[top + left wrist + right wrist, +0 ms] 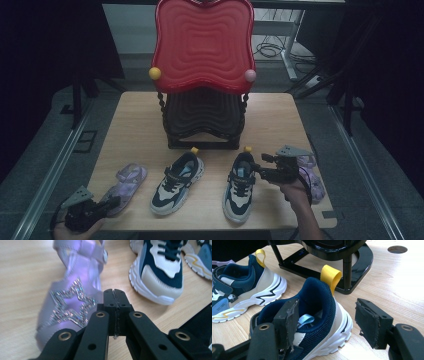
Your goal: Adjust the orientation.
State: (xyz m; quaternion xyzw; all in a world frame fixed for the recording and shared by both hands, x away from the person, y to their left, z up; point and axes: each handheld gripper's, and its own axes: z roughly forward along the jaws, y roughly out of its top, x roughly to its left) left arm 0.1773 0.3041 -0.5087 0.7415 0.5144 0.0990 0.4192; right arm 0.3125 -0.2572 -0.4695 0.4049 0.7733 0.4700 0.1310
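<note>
Right gripper view: the right tongs point(327, 325) are held wide open astride the heel of the right sneaker point(317, 322), one pad inside the padded mesh collar. Closing squarely on the collar below the yellow loop point(330, 276) is advised. At 8 o'clock on the worktop point(135, 125), the left tongs point(115, 312) are shut, empty, beside the glittery lilac sandal point(72, 295).

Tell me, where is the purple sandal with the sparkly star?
In the high view the purple sandal lies at the table's front left, between the left gripper and a navy sneaker.
</note>
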